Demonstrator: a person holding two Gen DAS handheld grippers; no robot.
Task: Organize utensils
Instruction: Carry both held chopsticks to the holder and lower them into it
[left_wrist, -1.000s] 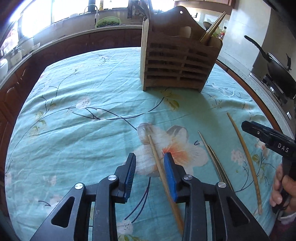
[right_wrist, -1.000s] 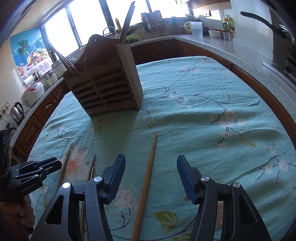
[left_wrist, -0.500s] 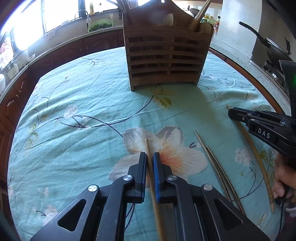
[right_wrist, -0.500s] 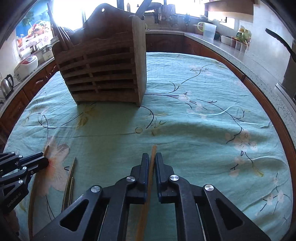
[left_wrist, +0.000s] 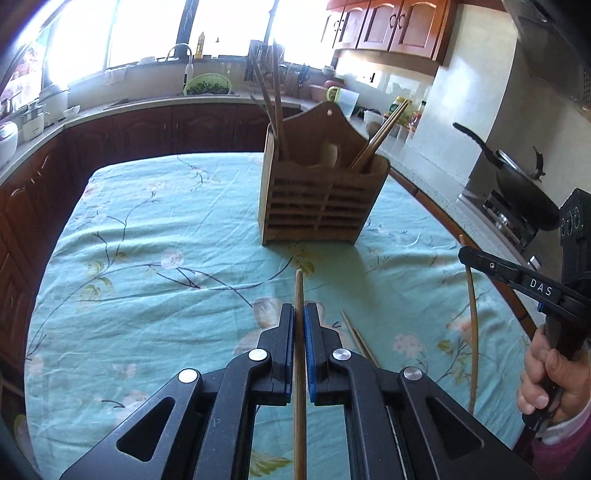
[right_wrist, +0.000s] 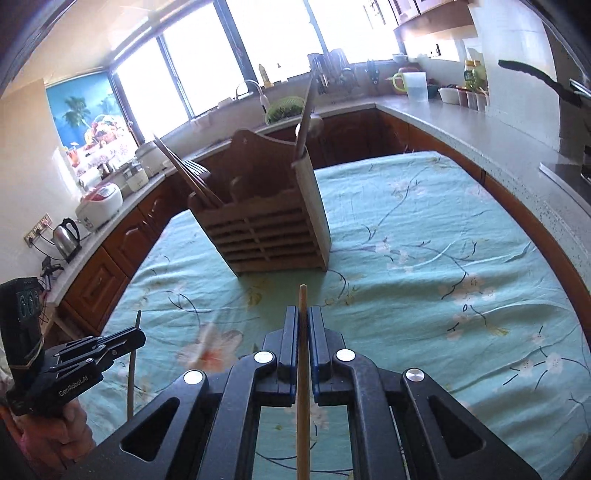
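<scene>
My left gripper is shut on a wooden chopstick and holds it lifted above the flowered cloth, its tip toward the wooden utensil holder. My right gripper is shut on another wooden chopstick, also lifted, with its tip toward the same holder. The right gripper also shows in the left wrist view, with its chopstick hanging down. Two thin chopsticks lie on the cloth. The holder has several utensils standing in it.
The table has a teal flowered cloth. Kitchen counters ring the table. A wok sits on the stove to the right. A kettle and a rice cooker stand on the left counter.
Both grippers closed on their chopsticks and have lifted them off the cloth. Both views now sit higher and farther back from the holder.
</scene>
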